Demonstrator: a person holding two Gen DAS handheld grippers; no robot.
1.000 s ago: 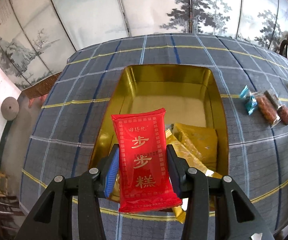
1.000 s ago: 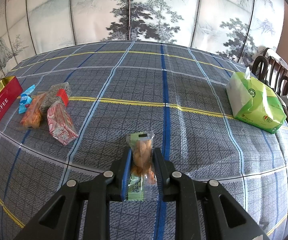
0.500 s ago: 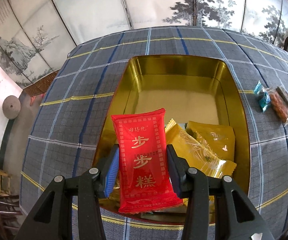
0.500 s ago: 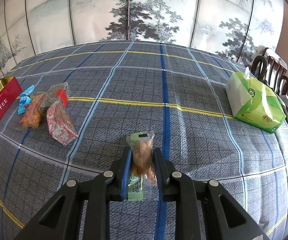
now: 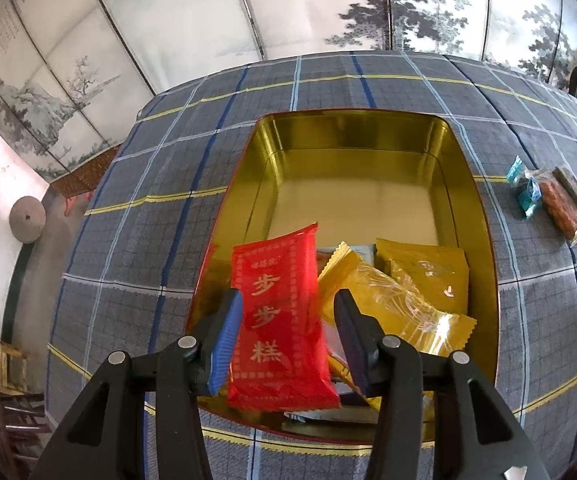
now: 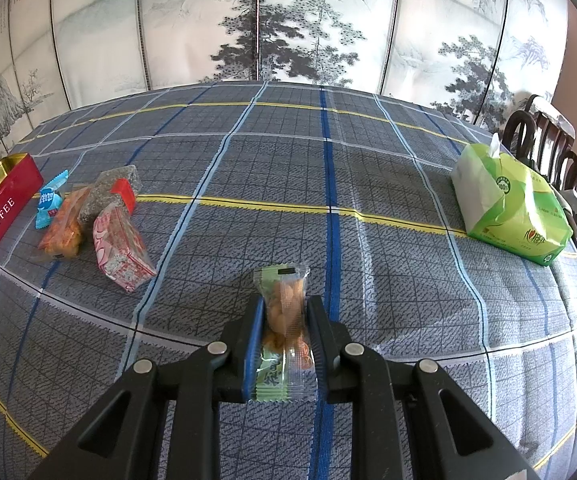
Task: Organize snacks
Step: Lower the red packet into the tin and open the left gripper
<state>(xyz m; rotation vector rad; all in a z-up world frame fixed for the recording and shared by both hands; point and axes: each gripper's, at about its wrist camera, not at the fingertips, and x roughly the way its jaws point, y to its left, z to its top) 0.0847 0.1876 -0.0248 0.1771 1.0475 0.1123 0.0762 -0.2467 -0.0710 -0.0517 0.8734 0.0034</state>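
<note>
A painted folding screen (image 6: 288,40) stands behind the counter (image 6: 368,160), which wears a grey plaid cloth. On it sits the open gold-lined tin (image 5: 352,132), red outside and lettered TOFFEE, the landmark here. Well away from the tin, at the counter's far right edge, lies a green tissue pack (image 6: 516,208), with dark wooden chairs (image 6: 560,160) beyond it.

Inside the tin, at its near end, two gold packets (image 5: 428,280) lie partly overlapping. Above that same near end hangs the left claw (image 5: 288,340), tilted downward. Its jaws have just been opening: the red packet (image 5: 280,320) with gold characters stands between them, its left edge touching the blue left pad (image 5: 228,340), while a gap shows between its right edge and the other pad, so the pads no longer press it.

Just beside the tin's outer wall lies a loose cluster of snacks (image 6: 88,220): a blue candy, an orange one, a grey bar with a red end, a pink-and-white packet.

Farther from the tin, over bare cloth, the right claw (image 6: 286,320) is clamped nearly closed on a small green-wrapped snack (image 6: 284,308), lengthwise between the pads.
</note>
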